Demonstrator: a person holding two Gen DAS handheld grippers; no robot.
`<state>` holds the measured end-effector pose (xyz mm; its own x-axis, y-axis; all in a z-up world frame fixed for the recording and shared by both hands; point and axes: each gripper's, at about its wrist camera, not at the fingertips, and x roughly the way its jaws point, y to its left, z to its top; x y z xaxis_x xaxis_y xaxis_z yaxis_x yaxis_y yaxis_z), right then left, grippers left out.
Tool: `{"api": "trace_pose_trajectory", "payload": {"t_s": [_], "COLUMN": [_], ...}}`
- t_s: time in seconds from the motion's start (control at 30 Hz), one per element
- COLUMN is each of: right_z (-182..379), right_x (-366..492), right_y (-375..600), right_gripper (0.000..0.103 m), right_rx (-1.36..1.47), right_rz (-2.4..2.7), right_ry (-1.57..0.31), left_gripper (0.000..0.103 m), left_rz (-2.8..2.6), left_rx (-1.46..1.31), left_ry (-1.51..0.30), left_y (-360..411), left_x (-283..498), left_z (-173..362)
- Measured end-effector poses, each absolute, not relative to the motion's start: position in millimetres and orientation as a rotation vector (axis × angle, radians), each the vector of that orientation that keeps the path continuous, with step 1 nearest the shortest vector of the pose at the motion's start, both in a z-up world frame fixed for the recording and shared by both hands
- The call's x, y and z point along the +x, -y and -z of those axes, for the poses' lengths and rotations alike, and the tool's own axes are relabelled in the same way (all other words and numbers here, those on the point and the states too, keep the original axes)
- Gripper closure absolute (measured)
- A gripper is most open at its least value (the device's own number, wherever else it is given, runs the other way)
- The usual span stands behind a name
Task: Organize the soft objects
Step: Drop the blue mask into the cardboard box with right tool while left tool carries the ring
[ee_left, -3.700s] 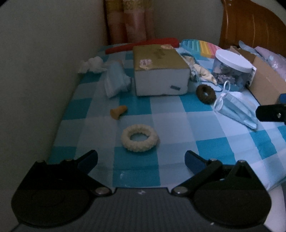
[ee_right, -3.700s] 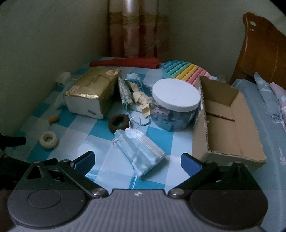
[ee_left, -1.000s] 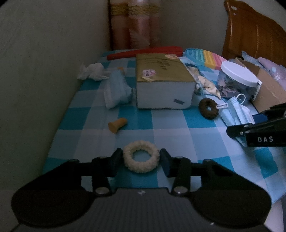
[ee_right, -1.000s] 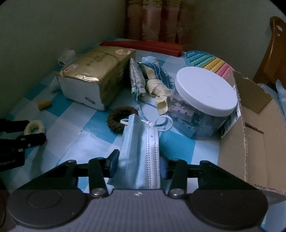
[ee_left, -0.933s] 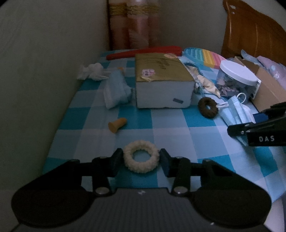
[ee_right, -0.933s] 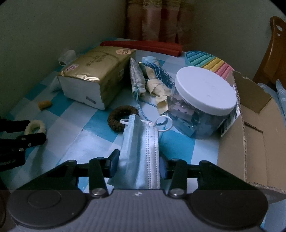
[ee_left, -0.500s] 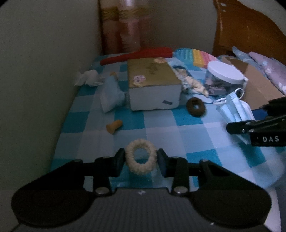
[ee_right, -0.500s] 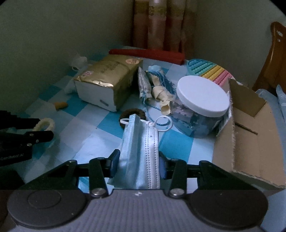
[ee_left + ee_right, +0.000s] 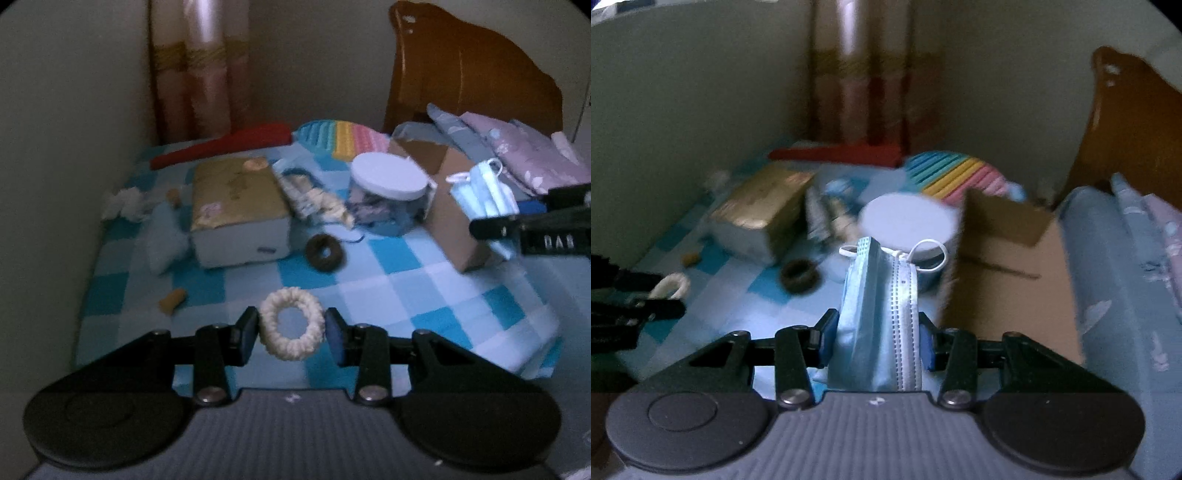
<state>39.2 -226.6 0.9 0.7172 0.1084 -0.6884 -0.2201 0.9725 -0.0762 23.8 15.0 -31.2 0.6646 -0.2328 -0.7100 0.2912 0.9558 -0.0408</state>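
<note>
Cream scrunchie (image 9: 291, 324) sits pinched between the two fingers of the left gripper (image 9: 291, 334), raised above the blue checkered cloth (image 9: 406, 288). Behind it lie a small orange piece (image 9: 173, 300), the gold tissue pack (image 9: 236, 206) and a brown scrunchie (image 9: 325, 253). More to the right stands the white-lidded jar (image 9: 388, 192), then the cardboard box (image 9: 1008, 280) — the right gripper (image 9: 875, 339) is clamped on the blue face masks (image 9: 882, 317), held up just beside this box.

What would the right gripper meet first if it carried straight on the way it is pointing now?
Probably the white-lidded jar, straight beyond the right gripper and its face mask; the cardboard box sits just right. Blur leaves depth uncertain.
</note>
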Motion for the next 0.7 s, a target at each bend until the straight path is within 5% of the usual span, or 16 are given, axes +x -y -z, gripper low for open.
{"api": "trace_pose_trajectory", "payload": {"t_s": [0.43, 0.53, 0.57, 0.7], "right_z": [9.3, 17.1, 18.4, 21.3], "right_x": [94.4, 100.4, 101.5, 98.1], "right_y": [290.3, 292.0, 291.9, 296.3], "right_gripper": [0.052, 0.030, 0.014, 0.011], "right_rx": [-0.141, -0.119, -0.108, -0.074], "right_rz": [-0.001, -0.018, -0.025, -0.042], "right_ry": [-0.709, -0.720, -0.721, -0.710], "left_gripper": [0.065, 0.065, 0.065, 0.065], "left_rz": [0.336, 0.334, 0.333, 0.335], "left_rx": [0.099, 0.102, 0.103, 0.119], "left_ry": [-0.762, -0.777, -0.781, -0.795], "left_y": [25.2, 31.9, 33.7, 42.8], "left_x": [35.4, 40.8, 42.6, 50.2], "left_z": [20.0, 22.4, 23.1, 24.9]}}
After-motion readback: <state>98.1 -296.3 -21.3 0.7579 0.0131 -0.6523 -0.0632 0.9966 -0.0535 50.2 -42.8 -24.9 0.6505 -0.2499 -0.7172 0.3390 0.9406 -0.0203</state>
